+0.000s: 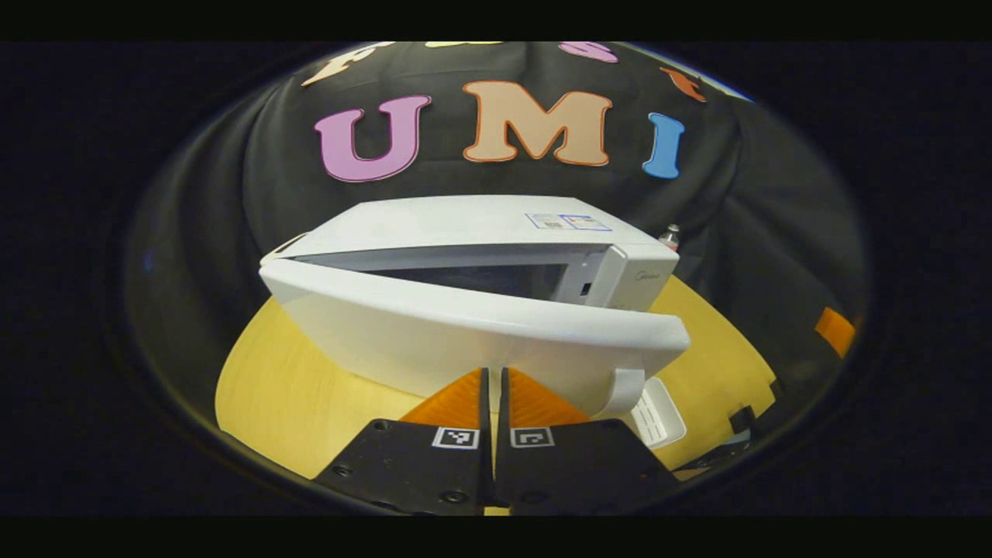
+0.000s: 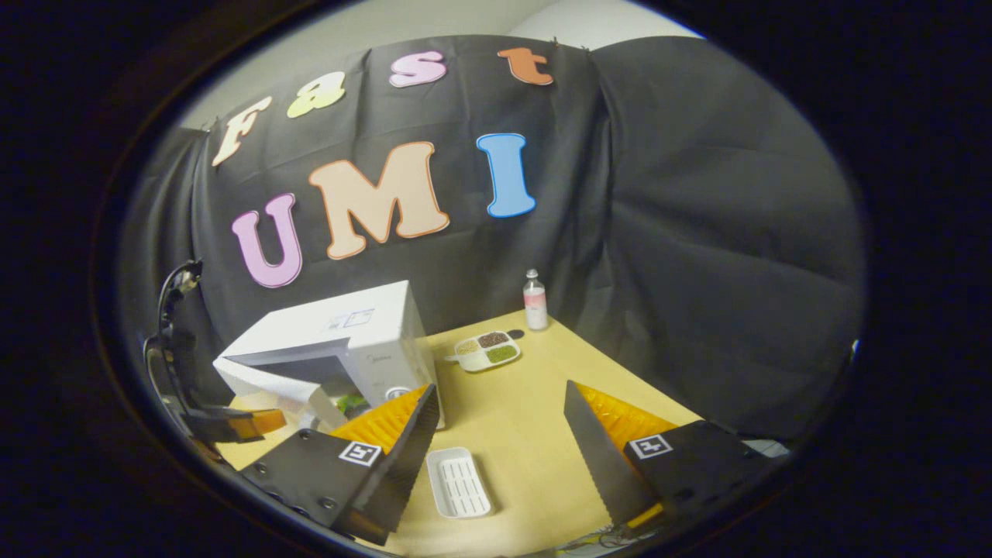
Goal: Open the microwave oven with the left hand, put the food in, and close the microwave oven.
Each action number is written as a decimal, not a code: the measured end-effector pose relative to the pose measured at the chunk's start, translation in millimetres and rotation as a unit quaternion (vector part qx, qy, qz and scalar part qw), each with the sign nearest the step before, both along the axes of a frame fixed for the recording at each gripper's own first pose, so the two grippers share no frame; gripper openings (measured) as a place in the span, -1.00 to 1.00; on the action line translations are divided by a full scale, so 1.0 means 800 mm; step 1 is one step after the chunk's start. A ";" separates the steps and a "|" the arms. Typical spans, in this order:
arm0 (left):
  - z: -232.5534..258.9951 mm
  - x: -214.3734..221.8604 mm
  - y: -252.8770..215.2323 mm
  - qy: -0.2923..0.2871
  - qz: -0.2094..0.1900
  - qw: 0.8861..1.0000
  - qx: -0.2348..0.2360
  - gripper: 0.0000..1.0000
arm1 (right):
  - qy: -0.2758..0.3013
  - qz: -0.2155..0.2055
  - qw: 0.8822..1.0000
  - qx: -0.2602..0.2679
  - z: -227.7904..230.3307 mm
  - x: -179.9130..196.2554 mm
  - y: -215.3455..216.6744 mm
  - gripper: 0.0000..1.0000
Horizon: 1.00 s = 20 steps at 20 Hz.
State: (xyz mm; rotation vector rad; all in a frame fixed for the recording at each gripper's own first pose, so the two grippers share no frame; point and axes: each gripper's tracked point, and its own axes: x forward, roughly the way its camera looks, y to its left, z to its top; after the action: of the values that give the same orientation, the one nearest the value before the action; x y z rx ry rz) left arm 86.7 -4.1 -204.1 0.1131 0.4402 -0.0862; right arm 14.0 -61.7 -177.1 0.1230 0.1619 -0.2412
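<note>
Left gripper [image 1: 494, 387] has its 2 fingers closed together with no gap, tips against the outer face of the microwave door [image 1: 465, 325]; whether they pinch anything cannot be told. Right gripper [image 2: 496, 422] is spread wide, holding nothing, above the wooden table [image 2: 527, 418]. Its view takes in what the left gripper view hides: the microwave [image 2: 364, 333] at the table's left with something green inside, a 4-part food dish [image 2: 487, 350] and bottle [image 2: 534, 301] far back, a white tray [image 2: 459, 482] near.
</note>
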 end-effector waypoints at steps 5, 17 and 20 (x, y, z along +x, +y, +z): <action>0.009 0.038 -0.019 -0.011 0.001 1.000 0.001 -0.99 | 0.007 0.005 1.000 -0.019 -0.001 0.004 -0.003 0.80; 0.025 0.076 -0.057 -0.027 -0.006 1.000 -0.011 -0.99 | 0.008 -0.001 0.999 -0.036 0.004 0.011 -0.021 0.82; 0.025 0.076 -0.055 -0.028 0.000 1.000 -0.013 -0.99 | 0.007 0.008 0.999 -0.035 0.005 0.017 -0.017 0.82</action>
State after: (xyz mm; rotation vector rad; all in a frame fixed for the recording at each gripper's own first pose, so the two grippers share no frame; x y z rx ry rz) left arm 147.1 -48.3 -184.0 0.0904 0.3831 -0.0887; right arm 27.8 -75.5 -173.3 0.0502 0.1685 -0.2315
